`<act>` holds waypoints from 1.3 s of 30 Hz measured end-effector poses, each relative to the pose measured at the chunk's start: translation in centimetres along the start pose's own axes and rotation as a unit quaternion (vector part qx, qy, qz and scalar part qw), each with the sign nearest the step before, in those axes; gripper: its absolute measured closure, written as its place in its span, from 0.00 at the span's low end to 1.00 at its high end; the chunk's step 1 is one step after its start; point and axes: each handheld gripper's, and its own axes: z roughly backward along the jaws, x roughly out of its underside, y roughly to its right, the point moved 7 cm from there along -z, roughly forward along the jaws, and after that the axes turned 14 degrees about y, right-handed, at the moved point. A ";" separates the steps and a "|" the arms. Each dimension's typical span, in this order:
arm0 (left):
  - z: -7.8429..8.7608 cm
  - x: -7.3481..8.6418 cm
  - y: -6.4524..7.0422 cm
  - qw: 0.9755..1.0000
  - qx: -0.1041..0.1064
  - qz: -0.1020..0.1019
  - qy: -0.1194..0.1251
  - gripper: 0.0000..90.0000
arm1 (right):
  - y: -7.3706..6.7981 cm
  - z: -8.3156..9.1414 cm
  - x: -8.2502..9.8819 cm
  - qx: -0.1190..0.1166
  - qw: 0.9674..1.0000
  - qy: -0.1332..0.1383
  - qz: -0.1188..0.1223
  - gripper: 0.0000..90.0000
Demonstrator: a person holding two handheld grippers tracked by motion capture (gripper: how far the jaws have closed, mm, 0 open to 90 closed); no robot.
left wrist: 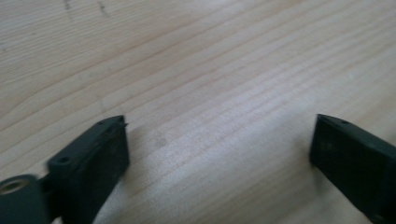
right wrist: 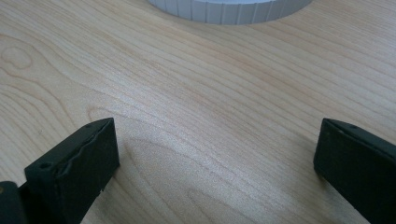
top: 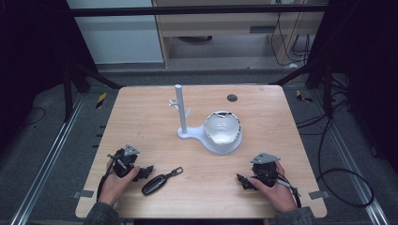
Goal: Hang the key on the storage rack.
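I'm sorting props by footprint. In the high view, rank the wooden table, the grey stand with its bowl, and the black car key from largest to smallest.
1. Wooden table
2. Grey stand with its bowl
3. Black car key

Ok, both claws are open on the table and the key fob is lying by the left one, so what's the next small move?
Probably slide the left claw a little right to straddle the key fob. The fob lies flat beside it, untouched, and the left gripper view shows bare wood between the open jaws. The stand with its pegs waits beyond, likely the fob's destination.
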 end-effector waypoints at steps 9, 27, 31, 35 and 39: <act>2.4 -3.1 1.5 0.997 0.025 -0.029 -0.072 0.10 | 0.0 0.0 0.0 0.000 1.000 0.000 0.000 0.00; 3.7 -5.5 6.9 0.980 0.065 -0.112 -0.150 0.08 | 0.0 0.0 0.0 0.000 1.000 0.000 0.000 0.00; 3.5 -5.4 7.3 0.977 0.071 -0.122 -0.160 0.08 | 0.0 0.0 0.0 0.000 1.000 0.000 0.000 0.00; 3.2 -5.1 8.0 0.974 0.077 -0.130 -0.167 0.09 | 0.0 0.0 0.0 0.000 1.000 0.000 0.000 0.00; 2.6 -4.2 8.6 0.971 0.084 -0.132 -0.181 0.09 | 0.0 0.0 0.0 0.000 1.000 0.000 0.000 0.00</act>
